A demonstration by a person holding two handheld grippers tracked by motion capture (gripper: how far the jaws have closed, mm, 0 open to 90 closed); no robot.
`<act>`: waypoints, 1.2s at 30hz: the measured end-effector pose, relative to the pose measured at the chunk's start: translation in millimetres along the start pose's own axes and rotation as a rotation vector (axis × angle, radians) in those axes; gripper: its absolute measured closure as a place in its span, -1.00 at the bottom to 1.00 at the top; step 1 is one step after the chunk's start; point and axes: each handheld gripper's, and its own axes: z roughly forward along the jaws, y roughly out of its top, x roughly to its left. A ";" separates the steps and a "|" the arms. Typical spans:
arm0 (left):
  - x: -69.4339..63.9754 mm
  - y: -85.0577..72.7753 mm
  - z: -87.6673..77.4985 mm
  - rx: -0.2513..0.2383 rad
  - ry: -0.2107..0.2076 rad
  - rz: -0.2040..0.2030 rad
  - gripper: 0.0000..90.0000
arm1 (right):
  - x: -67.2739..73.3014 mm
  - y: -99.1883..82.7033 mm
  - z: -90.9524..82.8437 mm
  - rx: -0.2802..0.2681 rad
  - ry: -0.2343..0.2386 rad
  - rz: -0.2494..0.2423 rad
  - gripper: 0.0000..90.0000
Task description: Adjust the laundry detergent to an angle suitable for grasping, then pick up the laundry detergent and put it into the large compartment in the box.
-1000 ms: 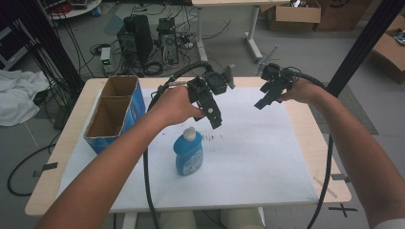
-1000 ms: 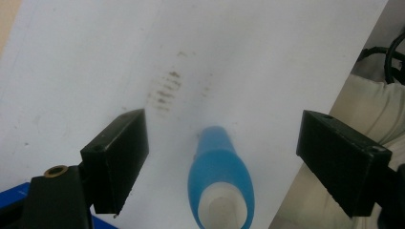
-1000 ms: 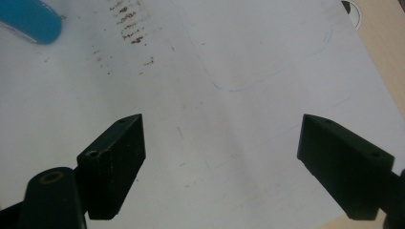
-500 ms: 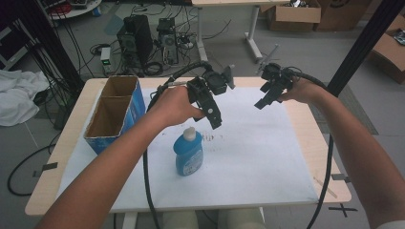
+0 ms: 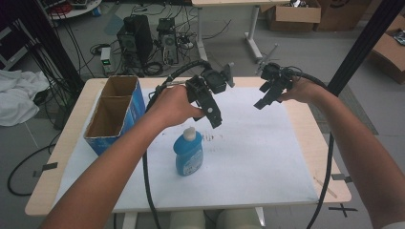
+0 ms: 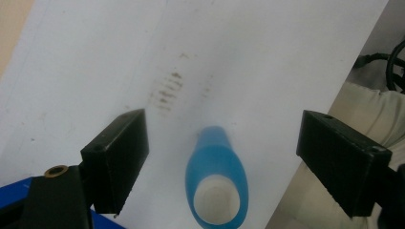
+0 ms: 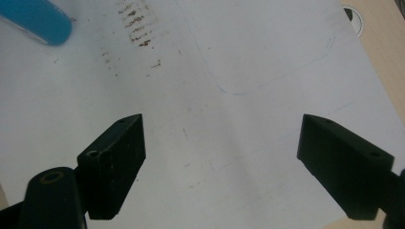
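The blue bottle [image 5: 188, 152] stands upright on the white sheet [image 5: 258, 157] that covers the bench [image 5: 305, 121], a little left of the middle, with the left gripper [image 5: 213, 117] hanging just above and behind its white cap [image 5: 189, 134]. From the left gripper view the bottle [image 6: 216, 179] sits between the two black jaws, which are spread wide with room on both sides and touch nothing. It looks like smooth plastic with flat broad faces and narrow sides, probably light to middling depending on how full it is, and likely to give a little under a squeeze. The glossy skin could slip, so the best hold is low on the body across the narrow sides, below the shoulder, not on the cap. The right gripper [image 5: 269, 95] hovers well apart at the far right of the sheet, its jaws spread wide too and empty. The open cardboard box [image 5: 114, 112] stands near the bench's left edge, close by the bottle. To the right and front the sheet is bare, so there is free room to lift and carry; the near bench edge is well clear.
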 end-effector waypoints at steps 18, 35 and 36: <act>-3.1 -2.0 -4.4 -0.011 0.008 -0.041 -0.59 | 4.7 0.9 -9.0 -0.006 -0.010 -0.008 -0.63; -8.1 -22.7 -17.0 -0.053 0.052 -0.139 -0.60 | 9.7 -2.4 -12.8 -0.011 -0.013 -0.010 -0.63; -8.9 -24.1 -17.9 -0.055 0.057 -0.143 -0.61 | 10.2 -2.2 -13.2 -0.011 -0.013 -0.012 -0.63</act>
